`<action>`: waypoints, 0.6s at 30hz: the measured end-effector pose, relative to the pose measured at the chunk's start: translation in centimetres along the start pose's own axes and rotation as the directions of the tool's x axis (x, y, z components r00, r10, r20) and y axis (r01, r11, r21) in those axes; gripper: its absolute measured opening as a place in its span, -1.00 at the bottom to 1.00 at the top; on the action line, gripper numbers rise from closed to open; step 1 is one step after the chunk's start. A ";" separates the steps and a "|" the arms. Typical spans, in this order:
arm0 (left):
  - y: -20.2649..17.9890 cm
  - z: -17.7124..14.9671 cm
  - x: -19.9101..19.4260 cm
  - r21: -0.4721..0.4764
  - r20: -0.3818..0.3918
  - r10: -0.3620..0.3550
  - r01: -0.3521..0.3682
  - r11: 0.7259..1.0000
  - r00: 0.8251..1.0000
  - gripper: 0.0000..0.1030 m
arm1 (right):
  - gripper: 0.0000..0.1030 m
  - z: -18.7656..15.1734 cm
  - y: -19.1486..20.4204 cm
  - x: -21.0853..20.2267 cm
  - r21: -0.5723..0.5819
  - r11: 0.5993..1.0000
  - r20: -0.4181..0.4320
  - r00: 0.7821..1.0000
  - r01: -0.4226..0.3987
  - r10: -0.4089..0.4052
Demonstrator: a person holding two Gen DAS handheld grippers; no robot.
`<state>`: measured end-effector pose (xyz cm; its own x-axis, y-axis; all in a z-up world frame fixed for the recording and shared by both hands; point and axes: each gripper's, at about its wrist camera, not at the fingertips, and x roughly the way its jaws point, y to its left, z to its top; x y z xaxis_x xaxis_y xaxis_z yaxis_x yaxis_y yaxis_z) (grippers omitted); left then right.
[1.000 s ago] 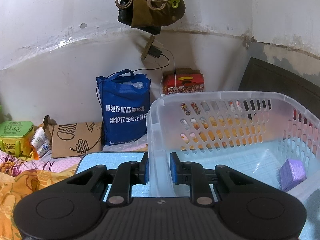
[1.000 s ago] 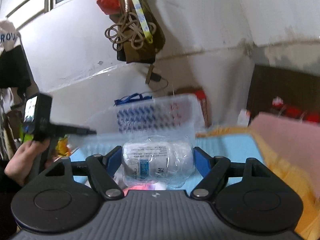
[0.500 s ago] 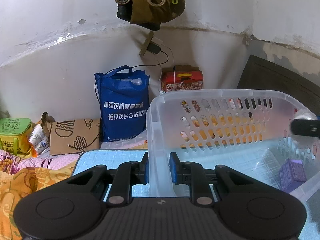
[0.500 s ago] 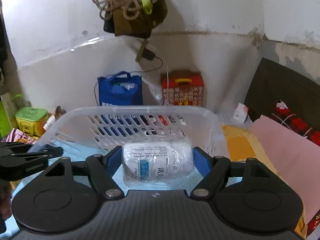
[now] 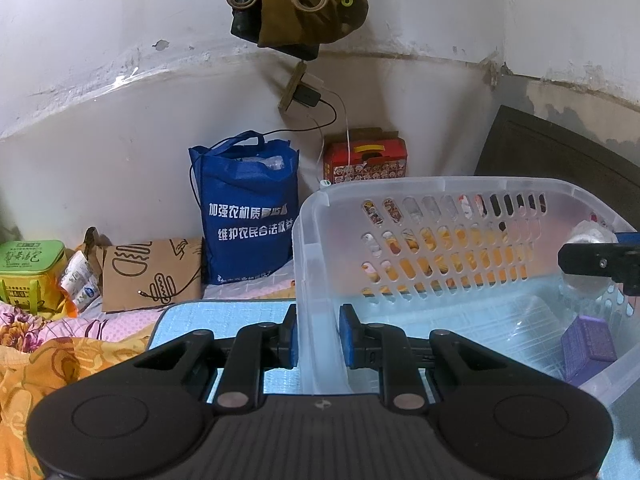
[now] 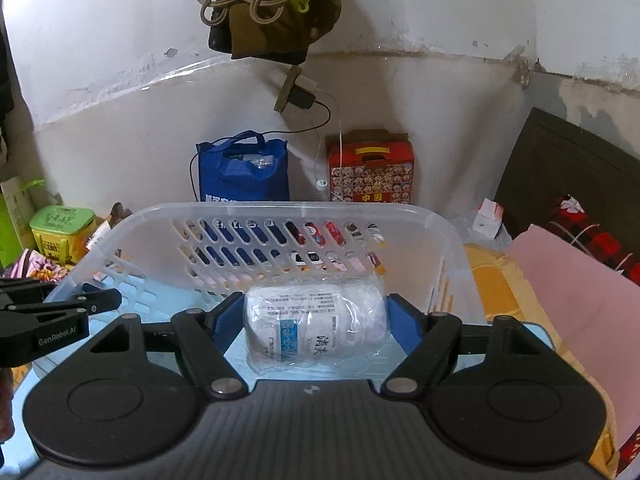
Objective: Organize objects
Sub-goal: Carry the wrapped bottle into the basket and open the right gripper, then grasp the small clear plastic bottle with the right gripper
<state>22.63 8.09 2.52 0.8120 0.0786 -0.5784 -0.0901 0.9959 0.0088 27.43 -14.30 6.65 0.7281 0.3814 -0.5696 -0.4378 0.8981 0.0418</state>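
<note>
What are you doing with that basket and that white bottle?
Someone is tidying things into a clear plastic basket on a bed. The left tongs pinch the basket's wall to hold it. The right tongs grip a white bottle wrapped in plastic over the basket, not yet let go. A small purple box already lies inside.

A lived-in bedroom in a modest home: floral pink and orange bedding (image 5: 48, 344), a dark wooden headboard (image 6: 568, 160), scuffed whitewashed walls (image 5: 120, 40), a blue fabric shopping bag (image 5: 248, 216) and a red cardboard gift box (image 6: 370, 172).
</note>
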 end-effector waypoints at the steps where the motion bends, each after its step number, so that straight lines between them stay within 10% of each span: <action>1: 0.0 0.0 0.0 0.000 0.000 -0.001 0.001 1.000 1.000 -0.55 | 0.66 0.0 0.0 0.1 0.002 1.000 -0.006 1.000 0.001 -0.001; 4: 0.0 0.0 0.0 -0.003 0.000 -0.005 0.005 1.000 1.000 -0.55 | 1.00 0.0 -0.2 -0.5 0.006 1.000 0.011 1.000 0.012 -0.012; 18: 0.0 -0.2 0.1 -0.006 0.006 -0.005 0.005 1.000 1.000 -0.55 | 1.00 -6.7 -3.0 -10.1 0.082 0.997 0.123 0.992 0.008 -0.018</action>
<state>22.59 8.14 2.33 0.8157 0.0734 -0.5738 -0.0889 0.9960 0.0011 17.79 -22.30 6.77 0.7949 0.3894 -0.4653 -0.3875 0.9159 0.1046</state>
